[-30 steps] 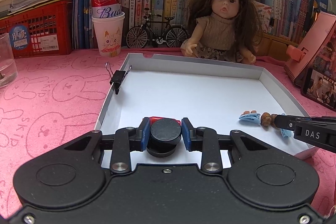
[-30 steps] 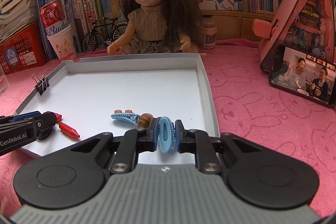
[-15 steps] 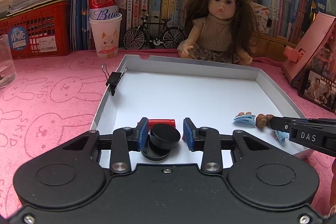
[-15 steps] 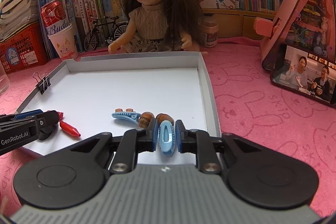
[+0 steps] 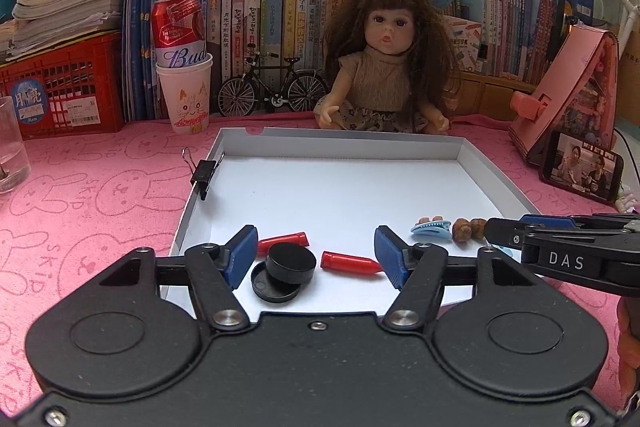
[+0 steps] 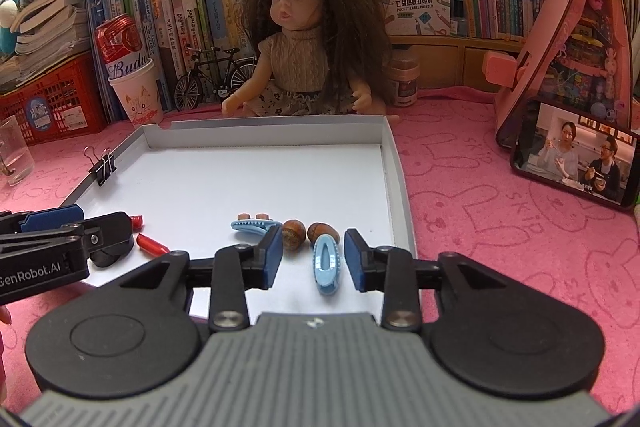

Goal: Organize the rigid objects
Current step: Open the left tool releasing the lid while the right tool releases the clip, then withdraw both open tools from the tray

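A white shallow box [image 5: 344, 141] [image 6: 264, 133] lies on the pink cloth. My left gripper [image 5: 316, 257] hangs over its near left part, jaws opening, pads clear of everything. Between them rest two black discs [image 5: 286, 271], one leaning on the other, and a red cone-tipped piece [image 5: 350, 262]; a second red piece [image 5: 284, 242] lies behind. My right gripper [image 6: 313, 259] is also opening over the near right part. A light blue hair clip [image 6: 327, 264] lies loose between its pads. Two acorns [image 6: 306, 231] and another blue clip [image 6: 252, 225] sit just beyond.
A black binder clip [image 5: 204, 174] grips the box's left wall. Behind the box sit a doll [image 5: 384, 67], a toy bicycle [image 5: 272, 89] and a can in a paper cup [image 5: 186, 83]. A phone [image 6: 576, 157] leans at the right, a glass [image 5: 10, 147] at the left.
Both grippers went from shut to open. The left let go of the black disc, which now leans on the other. The right released the blue hair clip onto the box floor.
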`<state>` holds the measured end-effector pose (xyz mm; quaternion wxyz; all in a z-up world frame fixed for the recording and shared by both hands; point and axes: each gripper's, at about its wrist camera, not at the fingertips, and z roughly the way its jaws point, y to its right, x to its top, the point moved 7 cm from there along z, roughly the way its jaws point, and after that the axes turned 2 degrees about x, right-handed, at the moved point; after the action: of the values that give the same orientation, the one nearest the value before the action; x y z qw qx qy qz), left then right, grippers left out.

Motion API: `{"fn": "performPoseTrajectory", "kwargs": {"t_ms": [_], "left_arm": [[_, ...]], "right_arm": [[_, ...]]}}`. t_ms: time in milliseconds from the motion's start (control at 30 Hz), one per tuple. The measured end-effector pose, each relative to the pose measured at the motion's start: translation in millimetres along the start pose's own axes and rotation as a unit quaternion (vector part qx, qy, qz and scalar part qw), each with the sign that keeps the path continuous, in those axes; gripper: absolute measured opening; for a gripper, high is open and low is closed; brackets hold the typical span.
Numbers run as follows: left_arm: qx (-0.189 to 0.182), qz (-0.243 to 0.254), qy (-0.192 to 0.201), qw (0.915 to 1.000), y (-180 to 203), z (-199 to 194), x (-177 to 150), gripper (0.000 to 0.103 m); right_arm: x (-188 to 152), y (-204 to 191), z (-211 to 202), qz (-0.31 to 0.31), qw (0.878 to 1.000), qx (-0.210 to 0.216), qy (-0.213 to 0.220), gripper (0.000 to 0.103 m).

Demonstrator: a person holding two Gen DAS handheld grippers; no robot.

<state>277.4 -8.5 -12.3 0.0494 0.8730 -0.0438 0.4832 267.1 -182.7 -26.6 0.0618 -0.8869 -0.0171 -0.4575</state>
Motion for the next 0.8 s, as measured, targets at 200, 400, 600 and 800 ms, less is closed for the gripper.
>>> {"fn": "performPoseTrajectory", "kwargs": {"t_ms": [200,400,600,800], "left_arm": [[-0.006,0.025,0.0,0.9997,6.7,-18.7,-4.4,0.074],[-0.02,0.027,0.005,0.9994,10.5,-40.7,-8.6,0.077],[-0.035,0.032,0.016,0.9987,11.8,-65.2,-16.1,0.079],[-0.042,0.033,0.021,0.9984,9.8,-86.9,-27.8,0.079]], "right_arm": [[-6.4,-1.5,-20.2,-0.014,1.0,0.007,0.016,0.063],[-11.7,-6.6,-40.3,-0.033,0.999,0.022,0.026,0.072],[-20.8,-15.3,-59.9,-0.059,0.997,0.044,0.035,0.077],[-33.8,-21.1,-75.1,-0.069,0.995,0.066,0.036,0.081]]}}
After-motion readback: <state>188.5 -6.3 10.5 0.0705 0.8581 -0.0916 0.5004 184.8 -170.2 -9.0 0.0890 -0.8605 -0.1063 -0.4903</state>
